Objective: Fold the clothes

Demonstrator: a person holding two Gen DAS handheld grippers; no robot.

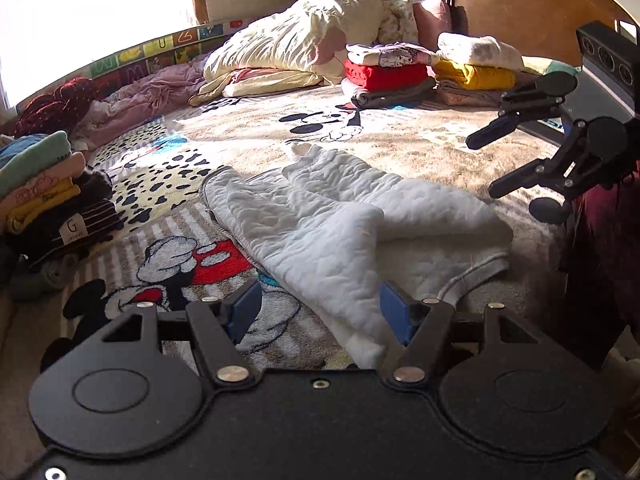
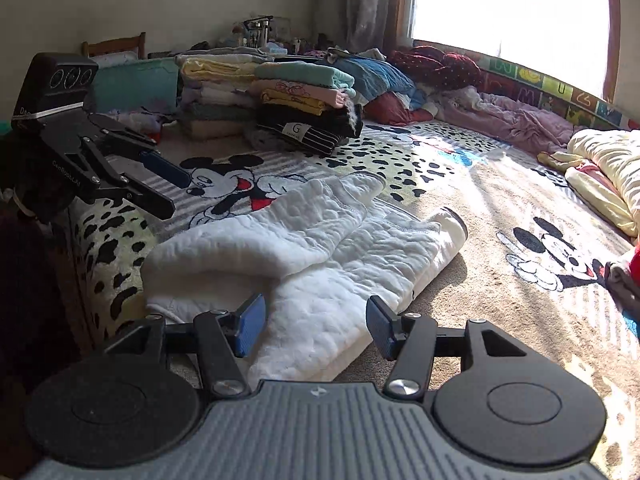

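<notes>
Both claws are off the fabric right now. The left gripper [image 1: 320, 316] has its jaws apart, nothing clamped, with the white quilted garment [image 1: 340, 216] lying just ahead of it and a corner reaching between the blue pads. The right gripper [image 2: 316, 328] is spread apart too, the same garment right in front of it on the cartoon-mouse blanket [image 2: 500, 200]. Folded clothes stack [image 2: 304, 108] sits well beyond.

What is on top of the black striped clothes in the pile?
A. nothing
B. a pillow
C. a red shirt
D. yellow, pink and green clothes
D: in the pile, yellow, pink and green folded clothes lie stacked above the black striped clothes.
</notes>
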